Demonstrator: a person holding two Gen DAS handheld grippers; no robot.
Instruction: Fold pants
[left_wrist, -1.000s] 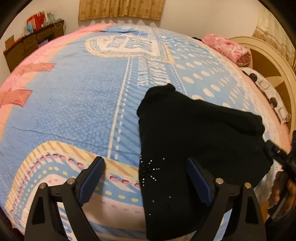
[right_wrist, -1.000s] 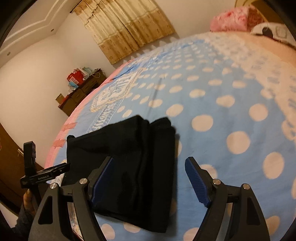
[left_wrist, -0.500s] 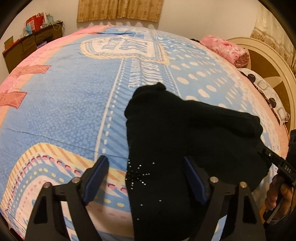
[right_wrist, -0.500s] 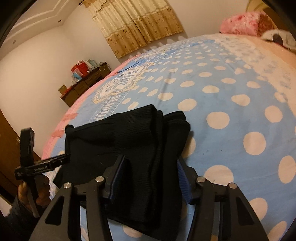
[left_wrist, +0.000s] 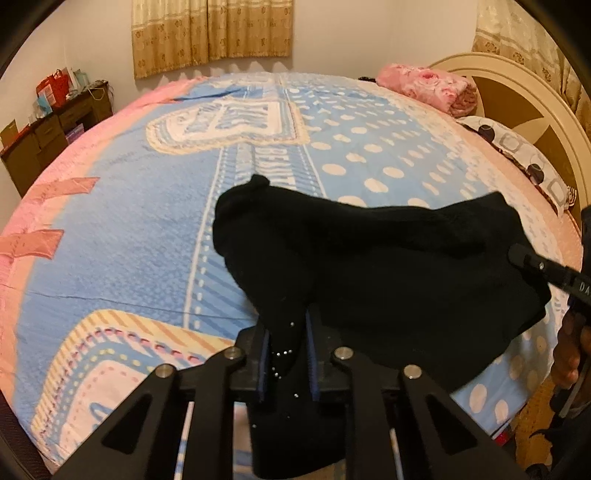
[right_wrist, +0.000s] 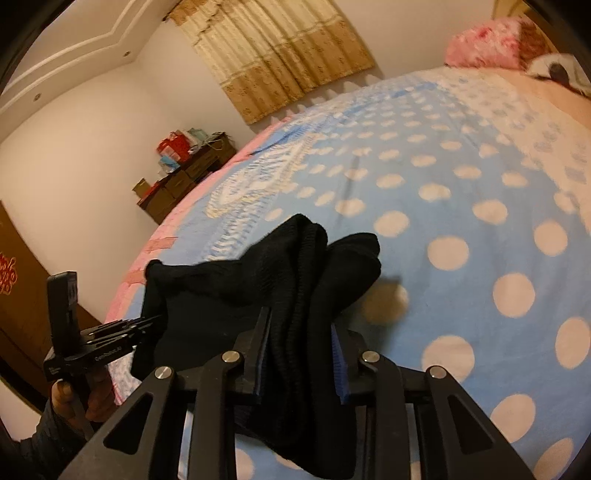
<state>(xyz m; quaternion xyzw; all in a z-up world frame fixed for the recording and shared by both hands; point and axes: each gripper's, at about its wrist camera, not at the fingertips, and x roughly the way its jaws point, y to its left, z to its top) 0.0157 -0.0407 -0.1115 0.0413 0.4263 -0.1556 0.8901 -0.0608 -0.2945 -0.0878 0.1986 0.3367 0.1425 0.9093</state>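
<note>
Nearest in the left wrist view, the left gripper (left_wrist: 286, 354) is seen with its jaws closing, the blue pads pinched together on a studded edge of the black pants (left_wrist: 369, 266). In the right wrist view, the right gripper (right_wrist: 301, 354) is likewise closing, and a thick bunch of the same pants (right_wrist: 295, 295) is clamped between its pads. The pants are folded into a dark bundle, held at both near ends and lifted slightly at the grips, while the far part sags toward the bedspread (left_wrist: 129, 240). The bundle is found at the near edge of the bed, toward its right side. A hand (left_wrist: 567, 350) is glimpsed at the far right of the left view, below the other gripper's body. Farther off, a pink floral blanket (left_wrist: 428, 86) is laid by the headboard (left_wrist: 517, 99). A dark dresser (left_wrist: 44, 133) is set against the far left wall, and tan curtains (left_wrist: 212, 35) are hung beyond the bed.
</note>
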